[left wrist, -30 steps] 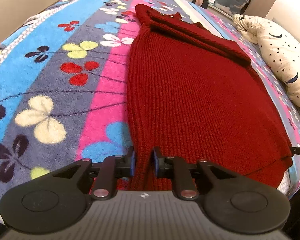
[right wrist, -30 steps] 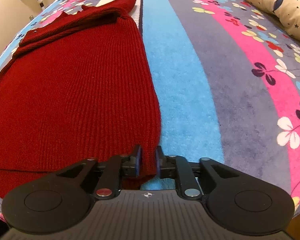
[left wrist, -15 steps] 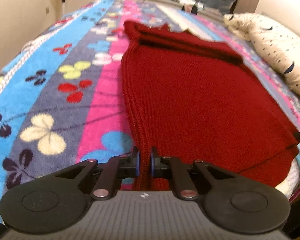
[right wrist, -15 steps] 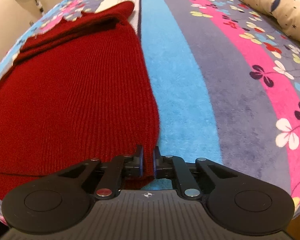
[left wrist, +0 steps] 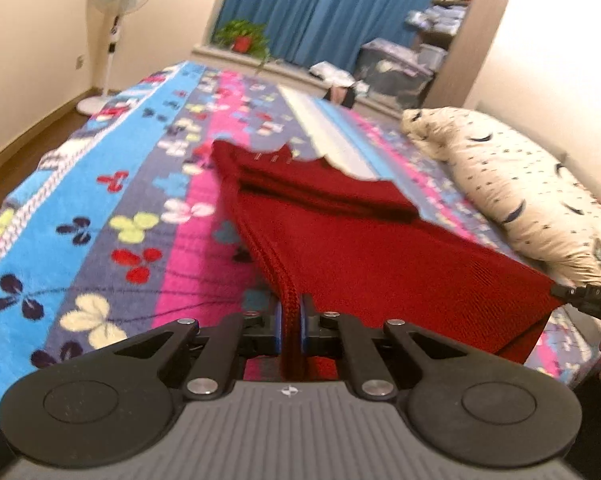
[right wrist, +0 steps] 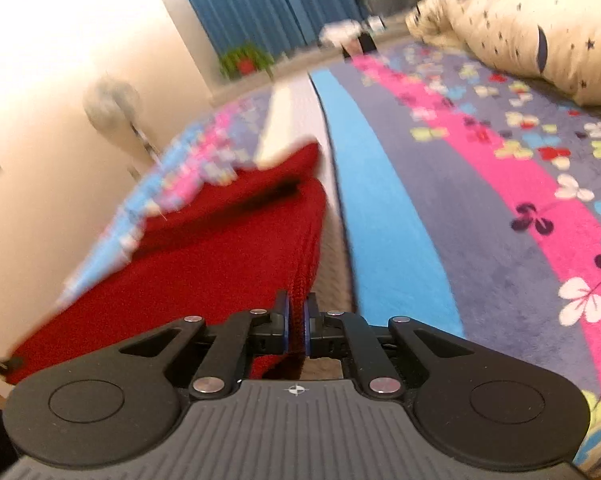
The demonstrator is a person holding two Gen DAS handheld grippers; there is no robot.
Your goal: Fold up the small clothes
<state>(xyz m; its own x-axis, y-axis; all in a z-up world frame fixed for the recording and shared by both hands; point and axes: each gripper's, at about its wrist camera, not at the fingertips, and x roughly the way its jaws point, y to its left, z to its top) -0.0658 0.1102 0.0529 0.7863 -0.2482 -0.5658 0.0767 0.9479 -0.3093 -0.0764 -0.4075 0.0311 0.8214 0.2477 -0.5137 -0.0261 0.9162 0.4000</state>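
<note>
Sweater is lying on the bed, near corners clamped in the left hand-held gripper and right hand-held gripper; uneven lifting is risking a crooked fold or slipping knit.

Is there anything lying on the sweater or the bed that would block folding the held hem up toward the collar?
Nothing visible does. The left gripper and right gripper each pinch a hem corner of the red knit sweater; its body and far collar end lie bare. The star-print pillow sits off to the side.
</note>
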